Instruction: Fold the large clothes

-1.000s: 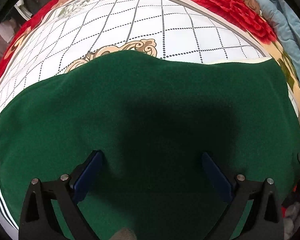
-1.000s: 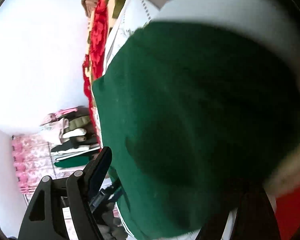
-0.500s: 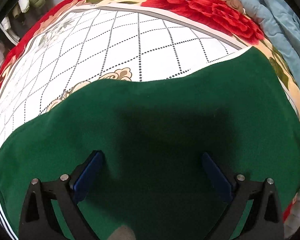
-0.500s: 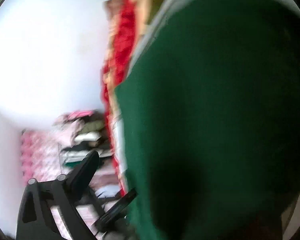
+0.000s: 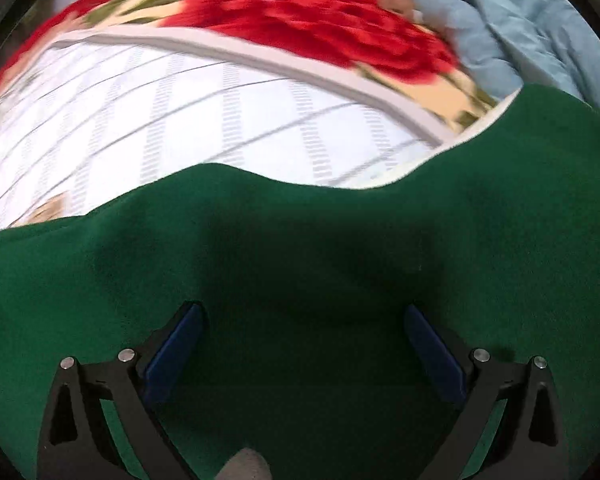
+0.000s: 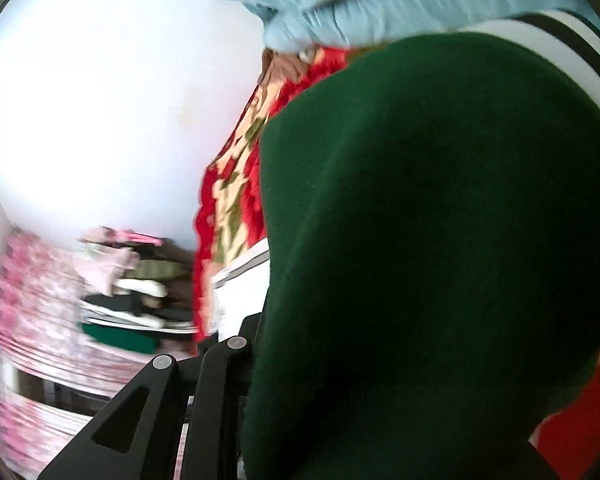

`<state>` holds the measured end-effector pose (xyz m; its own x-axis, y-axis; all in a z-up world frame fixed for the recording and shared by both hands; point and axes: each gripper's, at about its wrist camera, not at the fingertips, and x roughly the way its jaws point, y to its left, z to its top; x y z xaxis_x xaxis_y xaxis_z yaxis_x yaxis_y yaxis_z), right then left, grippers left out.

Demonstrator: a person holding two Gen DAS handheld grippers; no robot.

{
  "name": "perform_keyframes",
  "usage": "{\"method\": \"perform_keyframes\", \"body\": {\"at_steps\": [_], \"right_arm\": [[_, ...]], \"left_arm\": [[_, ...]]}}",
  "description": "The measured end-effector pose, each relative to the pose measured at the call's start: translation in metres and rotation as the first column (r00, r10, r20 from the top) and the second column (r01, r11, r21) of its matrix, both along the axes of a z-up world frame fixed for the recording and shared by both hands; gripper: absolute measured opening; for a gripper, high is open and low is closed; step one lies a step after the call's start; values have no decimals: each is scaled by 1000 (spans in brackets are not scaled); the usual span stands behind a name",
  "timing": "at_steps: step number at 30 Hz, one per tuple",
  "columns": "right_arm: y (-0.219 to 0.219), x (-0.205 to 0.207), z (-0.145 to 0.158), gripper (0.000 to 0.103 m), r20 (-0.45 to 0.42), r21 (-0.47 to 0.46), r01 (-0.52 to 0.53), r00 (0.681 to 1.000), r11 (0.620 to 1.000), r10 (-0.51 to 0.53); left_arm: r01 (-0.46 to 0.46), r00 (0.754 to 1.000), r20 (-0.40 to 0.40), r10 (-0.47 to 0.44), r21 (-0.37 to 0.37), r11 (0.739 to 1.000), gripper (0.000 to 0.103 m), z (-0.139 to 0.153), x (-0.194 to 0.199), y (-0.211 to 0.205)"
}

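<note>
One fuzzy green garment (image 5: 300, 248) drapes quilted bedspread (image 5: 180, 120).

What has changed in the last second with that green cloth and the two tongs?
In the left view, more of the white blanket shows beyond the green cloth, and the blue clothes have come closer. In the right view the blue clothes now show above the cloth. The left tongs stay open over it; the right tongs' grip is hidden.
</note>
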<state>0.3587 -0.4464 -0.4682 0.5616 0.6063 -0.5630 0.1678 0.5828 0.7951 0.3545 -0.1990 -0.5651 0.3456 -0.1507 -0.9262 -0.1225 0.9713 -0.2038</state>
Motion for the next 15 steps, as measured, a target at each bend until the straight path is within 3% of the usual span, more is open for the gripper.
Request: {"method": "perform_keyframes", "body": {"at_steps": [5,9,13,15], "right_arm": [[37,-7,49,20,66,-179,-78,994,981,91],[119,-10,87,20,116,-322,-217,957,922,266],[208,-22,107,20,138,-439,-343,887,830,440],[259,-30,104,20,139,-482,-405,840,777,525]], "left_arm": [[-30,999,24,32,-48,998,103,37,-7,15],[-207,977,54,209,-43,977,103,82,-63,88],[-416,909,57,414,50,908,103,119,-150,178],[-508,861,62,504,120,853,103,133,-198,217]]}}
